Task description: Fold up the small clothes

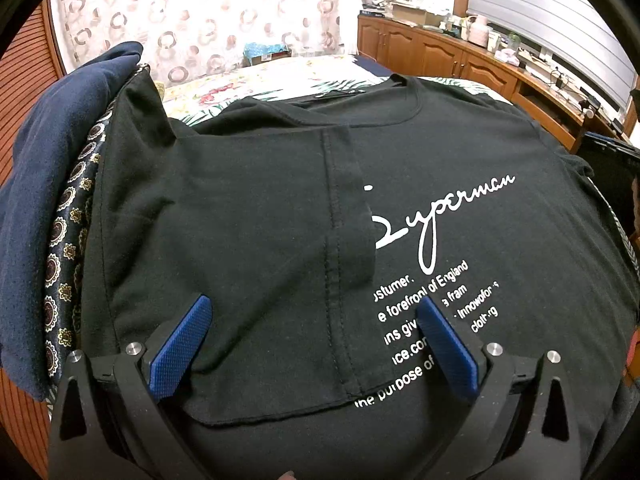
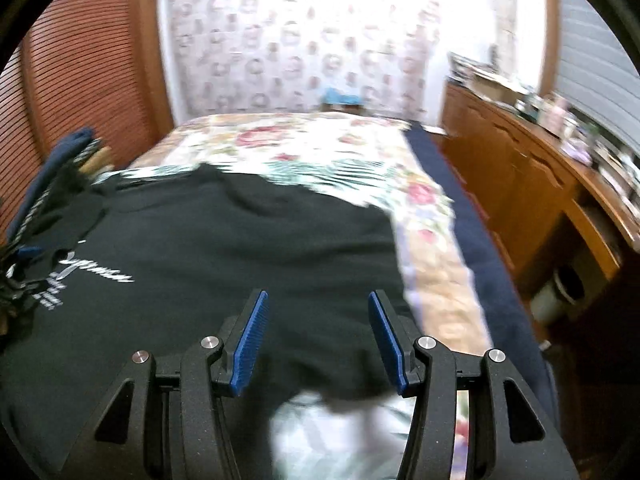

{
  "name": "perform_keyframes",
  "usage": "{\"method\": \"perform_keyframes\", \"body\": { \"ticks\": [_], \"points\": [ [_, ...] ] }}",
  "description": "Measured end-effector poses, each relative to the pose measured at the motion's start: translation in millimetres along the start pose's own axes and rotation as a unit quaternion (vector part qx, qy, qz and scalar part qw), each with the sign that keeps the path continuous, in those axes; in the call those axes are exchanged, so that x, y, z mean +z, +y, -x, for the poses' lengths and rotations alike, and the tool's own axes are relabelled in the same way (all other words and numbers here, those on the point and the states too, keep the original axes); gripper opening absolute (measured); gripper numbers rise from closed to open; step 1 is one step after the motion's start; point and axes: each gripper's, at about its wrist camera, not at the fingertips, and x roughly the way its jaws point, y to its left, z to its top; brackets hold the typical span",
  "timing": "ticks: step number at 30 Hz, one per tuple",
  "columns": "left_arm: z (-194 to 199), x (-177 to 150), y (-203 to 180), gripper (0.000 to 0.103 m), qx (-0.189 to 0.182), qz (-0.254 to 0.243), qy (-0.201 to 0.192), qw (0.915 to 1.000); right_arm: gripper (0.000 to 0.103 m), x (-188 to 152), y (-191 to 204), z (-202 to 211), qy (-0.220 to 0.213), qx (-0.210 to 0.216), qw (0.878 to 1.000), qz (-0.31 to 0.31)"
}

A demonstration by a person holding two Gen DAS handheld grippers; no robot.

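A black T-shirt [image 1: 248, 216] with white "Superman" lettering [image 1: 440, 208] lies spread on the bed. Its left side is folded over toward the middle, and a hemmed sleeve edge [image 1: 340, 240] runs down the centre. My left gripper [image 1: 314, 302] hovers just above the folded flap near the shirt's bottom hem, jaws wide open, nothing between the blue pads [image 1: 180, 348]. In the blurred right wrist view, my right gripper [image 2: 317, 296] is open over the right lower part of the shirt [image 2: 240, 240], its pads [image 2: 248, 344] holding nothing.
A navy garment [image 1: 44, 184] and a dark patterned cloth [image 1: 68, 248] are piled at the shirt's left. The floral bedspread [image 2: 320, 148] extends beyond it. A wooden cabinet [image 2: 520, 184] with clutter lines the right side; a louvred wooden door [image 2: 88, 64] stands at left.
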Motion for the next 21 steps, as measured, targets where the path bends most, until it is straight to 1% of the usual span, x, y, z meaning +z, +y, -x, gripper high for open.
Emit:
{"method": "perform_keyframes", "body": {
  "ticks": [3, 7, 12, 15, 17, 18, 19, 21],
  "points": [
    [0.0, -0.1, -0.1, 0.103, 0.0, 0.0, 0.0, 1.0, 0.054, -10.0, -23.6, -7.2, 0.024, -0.003, 0.999, -0.022],
    [2.8, -1.0, -0.5, 0.103, 0.002, 0.002, -0.004, 1.0, 0.054, -17.1, -43.1, -16.5, 0.047, 0.008, 0.998, -0.051],
    [24.5, 0.0, 1.2, 0.103, -0.014, 0.035, -0.044, 0.9983, 0.054, -14.6, -60.8, -24.1, 0.057, 0.037, 0.994, -0.081],
    [40.0, 0.1, 1.1, 0.103, -0.014, 0.047, -0.073, 0.9961, 0.054, -12.8, -67.4, -25.4, 0.058, 0.053, 0.993, -0.09],
    [51.6, -1.6, 2.5, 0.103, -0.024, 0.062, -0.095, 0.9933, 0.054, -15.8, -73.3, -24.7, 0.061, 0.065, 0.991, -0.096],
    [55.1, -2.6, 2.7, 0.103, -0.026, 0.066, -0.101, 0.9924, 0.052, -17.0, -74.1, -24.9, 0.061, 0.067, 0.991, -0.095],
    [58.1, -2.4, 1.7, 0.103, -0.026, 0.068, -0.105, 0.9918, 0.048, -20.0, -74.0, -24.4, 0.062, 0.072, 0.991, -0.096],
    [65.1, -4.7, 0.1, 0.103, -0.02, 0.069, -0.116, 0.9907, 0.044, -21.3, -74.6, -24.4, 0.063, 0.075, 0.99, -0.096]
  ]
}}
